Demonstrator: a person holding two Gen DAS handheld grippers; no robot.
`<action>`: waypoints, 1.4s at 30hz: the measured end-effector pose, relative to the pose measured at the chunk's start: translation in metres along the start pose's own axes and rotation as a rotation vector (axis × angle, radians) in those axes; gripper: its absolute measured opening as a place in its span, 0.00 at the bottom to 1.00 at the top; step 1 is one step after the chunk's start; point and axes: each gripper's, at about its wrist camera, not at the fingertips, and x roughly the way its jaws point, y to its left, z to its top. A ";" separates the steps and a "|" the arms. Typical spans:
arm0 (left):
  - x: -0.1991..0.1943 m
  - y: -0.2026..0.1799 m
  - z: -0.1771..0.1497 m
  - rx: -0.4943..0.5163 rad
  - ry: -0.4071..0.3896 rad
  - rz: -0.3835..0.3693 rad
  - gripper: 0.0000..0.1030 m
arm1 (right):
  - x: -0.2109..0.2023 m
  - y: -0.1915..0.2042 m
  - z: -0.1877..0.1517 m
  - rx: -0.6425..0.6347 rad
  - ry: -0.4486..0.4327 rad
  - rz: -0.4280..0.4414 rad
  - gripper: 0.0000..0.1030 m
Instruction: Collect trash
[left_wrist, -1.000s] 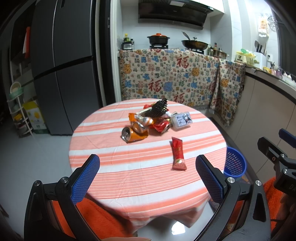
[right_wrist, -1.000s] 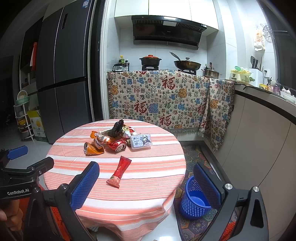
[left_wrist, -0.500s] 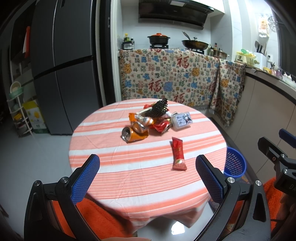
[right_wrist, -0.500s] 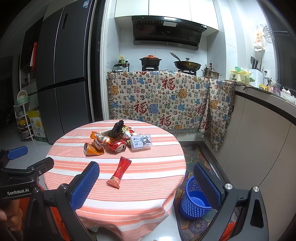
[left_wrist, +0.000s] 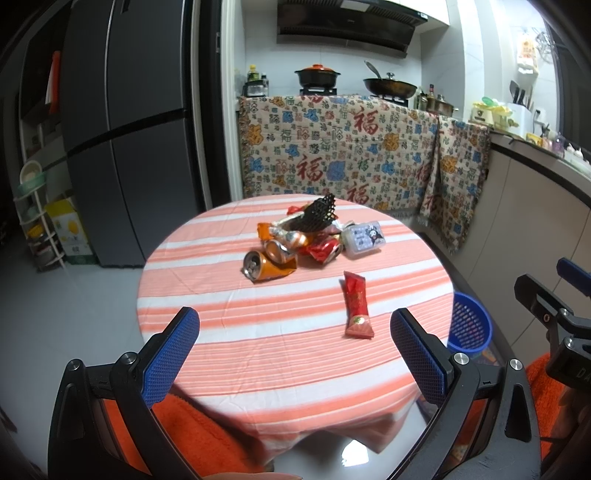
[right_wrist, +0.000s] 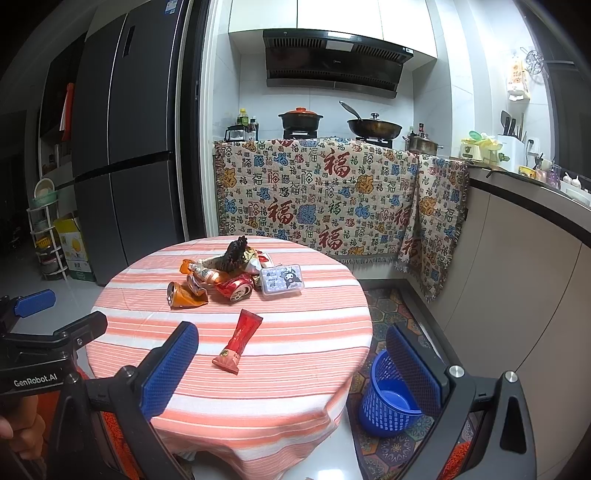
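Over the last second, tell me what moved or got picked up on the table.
Nothing visibly changed. Both grippers, left and right, hang open and empty short of the table. The red wrapper, the trash pile and the blue basket on the floor lie where they were.

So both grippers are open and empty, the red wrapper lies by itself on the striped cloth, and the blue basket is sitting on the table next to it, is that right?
Not quite. The blue basket stands on the floor beside the table, not on it; the right wrist view shows that. The rest holds: the left gripper and right gripper are open and empty, and the red wrapper lies alone on the striped cloth.
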 end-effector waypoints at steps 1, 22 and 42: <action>0.000 0.000 0.001 0.000 0.000 0.001 1.00 | 0.000 0.000 -0.001 0.001 0.000 0.000 1.00; 0.007 0.006 0.001 -0.014 0.019 0.014 1.00 | 0.001 0.000 -0.003 0.002 0.012 -0.003 1.00; 0.108 0.067 -0.005 -0.056 0.192 0.108 1.00 | 0.138 0.051 -0.049 -0.069 0.251 0.095 1.00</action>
